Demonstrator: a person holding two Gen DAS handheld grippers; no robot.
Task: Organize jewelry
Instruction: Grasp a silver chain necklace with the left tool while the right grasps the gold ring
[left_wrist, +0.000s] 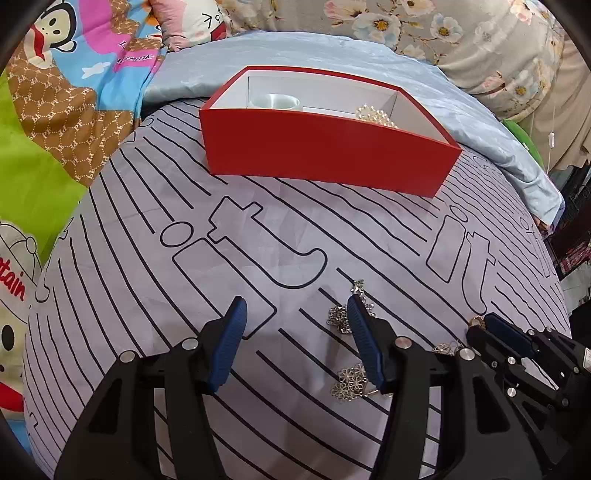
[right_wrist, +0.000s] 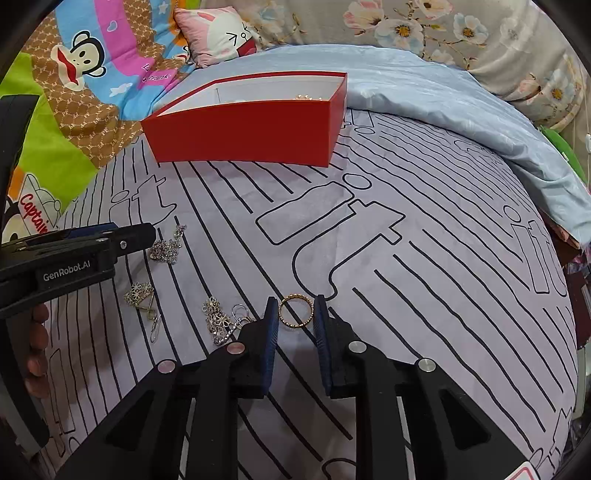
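Observation:
A red box (left_wrist: 325, 151) with a white inside stands on the striped bed cover; it also shows in the right wrist view (right_wrist: 243, 129). It holds a pale ring-shaped item (left_wrist: 275, 101) and gold jewelry (left_wrist: 375, 116). My right gripper (right_wrist: 295, 310) is open, its fingertips on either side of a gold ring (right_wrist: 295, 311) lying on the cover. My left gripper (left_wrist: 295, 314) is open and empty above the cover, a silver chain (left_wrist: 341, 317) by its right finger. Silver flower earrings (right_wrist: 216, 317) and another earring (right_wrist: 138, 293) lie left of the ring.
The striped grey cover (right_wrist: 406, 258) lies over a bed. A pale blue sheet (right_wrist: 424, 96) and cartoon quilt (right_wrist: 74, 92) lie behind the box. A pink pillow (right_wrist: 218, 33) sits at the back. The left gripper's body (right_wrist: 74, 254) reaches in from the left.

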